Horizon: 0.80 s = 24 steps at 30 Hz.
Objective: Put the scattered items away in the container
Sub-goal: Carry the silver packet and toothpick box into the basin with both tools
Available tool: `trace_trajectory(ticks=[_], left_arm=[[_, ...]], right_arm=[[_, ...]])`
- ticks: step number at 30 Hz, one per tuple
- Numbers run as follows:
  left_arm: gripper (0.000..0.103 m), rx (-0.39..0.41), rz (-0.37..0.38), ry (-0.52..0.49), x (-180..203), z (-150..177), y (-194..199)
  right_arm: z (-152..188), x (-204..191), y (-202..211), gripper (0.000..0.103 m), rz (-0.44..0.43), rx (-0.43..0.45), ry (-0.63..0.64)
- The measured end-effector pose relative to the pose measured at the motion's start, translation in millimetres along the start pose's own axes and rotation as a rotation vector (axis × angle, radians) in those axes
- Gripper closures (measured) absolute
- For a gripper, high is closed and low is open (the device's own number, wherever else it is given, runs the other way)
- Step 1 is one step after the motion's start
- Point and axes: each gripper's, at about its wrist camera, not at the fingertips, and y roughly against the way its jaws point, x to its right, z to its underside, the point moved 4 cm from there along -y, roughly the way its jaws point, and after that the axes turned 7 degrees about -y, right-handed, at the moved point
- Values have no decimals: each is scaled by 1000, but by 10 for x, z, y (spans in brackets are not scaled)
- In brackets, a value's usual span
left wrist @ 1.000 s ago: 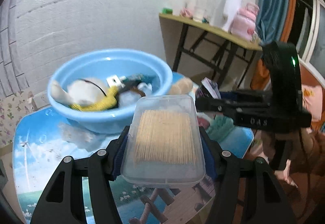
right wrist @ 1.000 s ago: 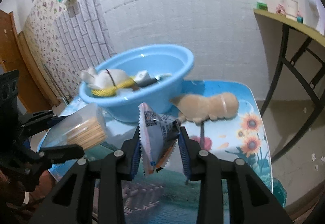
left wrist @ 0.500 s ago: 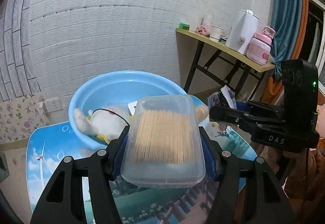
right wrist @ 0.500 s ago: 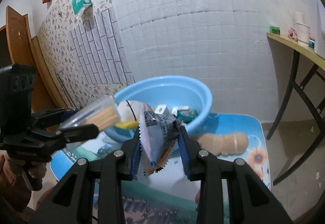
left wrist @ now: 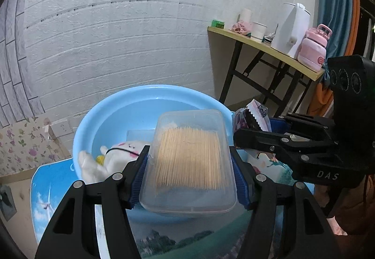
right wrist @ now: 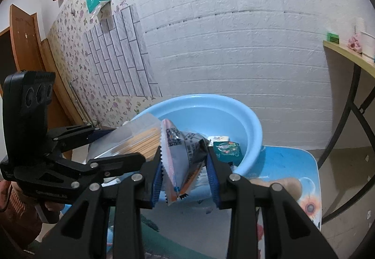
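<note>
My left gripper [left wrist: 190, 165] is shut on a clear plastic box of toothpicks [left wrist: 188, 158] and holds it over the near rim of the blue basin [left wrist: 131, 104]. My right gripper [right wrist: 185, 168] is shut on a snack packet [right wrist: 181, 155] and holds it at the basin's [right wrist: 248, 118] near edge, close beside the toothpick box [right wrist: 138, 139]. In the basin lie a white plush toy [left wrist: 117, 155] and a green carton [right wrist: 227, 150]. The right gripper also shows in the left wrist view [left wrist: 252, 132].
The basin stands on a small table with a printed blue top [right wrist: 293, 160]. A tan plush toy [right wrist: 281, 186] lies on it to the right of the basin. A side table [left wrist: 264, 47] with a kettle and a pink bottle stands against the wall at the right.
Both grippers have moved forward and up toward the basin with their loads. The toothpick box and the packet now hang at the basin's near rim, closer together.
</note>
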Motion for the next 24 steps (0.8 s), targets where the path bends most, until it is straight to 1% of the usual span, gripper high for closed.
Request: trace_trajectory(ticks=[7,12,18,21,23,24], left_arm=[[41,-38,-3,-22,-121,-4,-295],[40,-46,-26,-41,-200,-28,-408],[30,-37,-26,-54,-214,-38,-419],[24,-27,-36,-57,-222,-42,-370],[24,-17,-39,-54,-227,-62,-318],[23,-11,-45,-51,-240,-70,-285]], right_arm=[[-44,129,-235,70,21,-32,-8],[-63,167,-393,70,19,-50,-6],[-95,159,-587,70,20,-68,1],[-117,167,-628,68,25,-69,0],[-119,170,-625,66,35,-67,-1],[-122,175,-608,62,40,-59,-1]])
